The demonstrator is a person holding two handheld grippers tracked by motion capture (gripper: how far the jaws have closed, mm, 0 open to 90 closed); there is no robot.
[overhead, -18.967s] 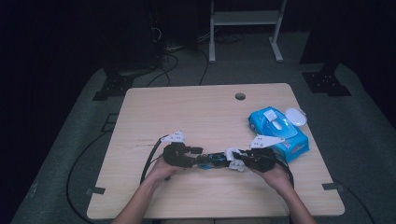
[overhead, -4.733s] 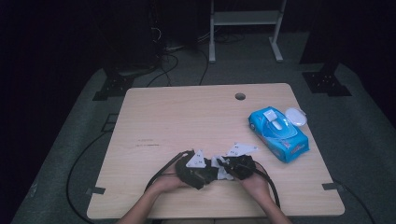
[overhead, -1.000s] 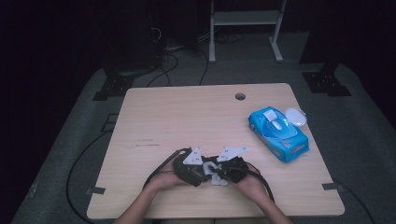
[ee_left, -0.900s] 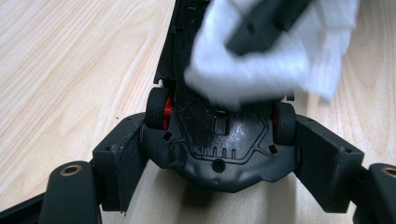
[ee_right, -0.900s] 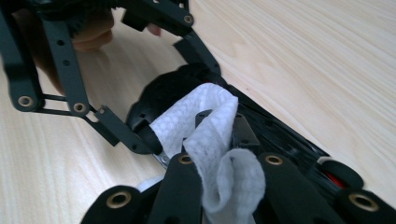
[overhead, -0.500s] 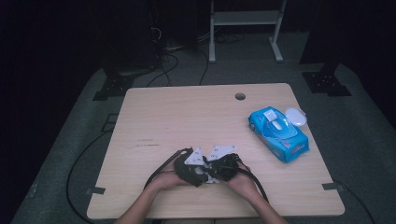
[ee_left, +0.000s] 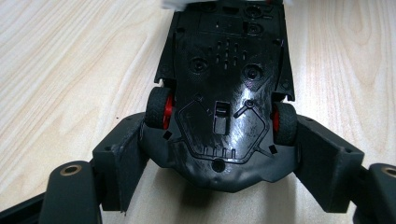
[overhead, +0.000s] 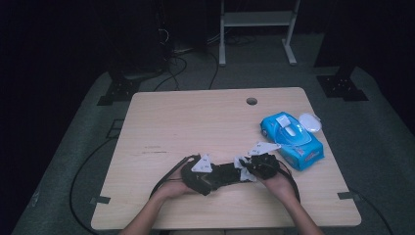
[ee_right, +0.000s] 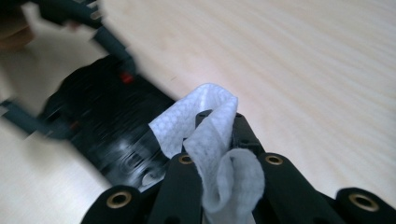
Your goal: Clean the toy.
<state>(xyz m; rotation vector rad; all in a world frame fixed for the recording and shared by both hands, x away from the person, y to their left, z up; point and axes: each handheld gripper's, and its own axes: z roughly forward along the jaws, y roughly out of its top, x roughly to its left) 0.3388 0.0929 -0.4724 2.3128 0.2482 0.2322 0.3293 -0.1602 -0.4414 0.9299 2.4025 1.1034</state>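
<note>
Low in the high view, just left of centre near the table's front edge, a black toy car (overhead: 220, 175) lies belly-up — its underside and red-hubbed wheels fill the left gripper view, where the left gripper (ee_left: 217, 154) is clamped across it at the wheels, one jaw pressing on each side. At the car's right end a white wet wipe (ee_right: 210, 140) is pinched tight between the closed jaws of the right gripper (overhead: 254, 169). Compared with half a second ago, the right gripper has slid rightward along the car toward its end, while the left has stayed put; the blurred car in the right gripper view fits a stroke in progress. That reads as a wiping pass over the underside, with more passes likely to come. Farther right on the wooden table (overhead: 195, 122) sits the blue pack of wipes (overhead: 292, 141) — lid flipped open, well apart from the car.
</note>
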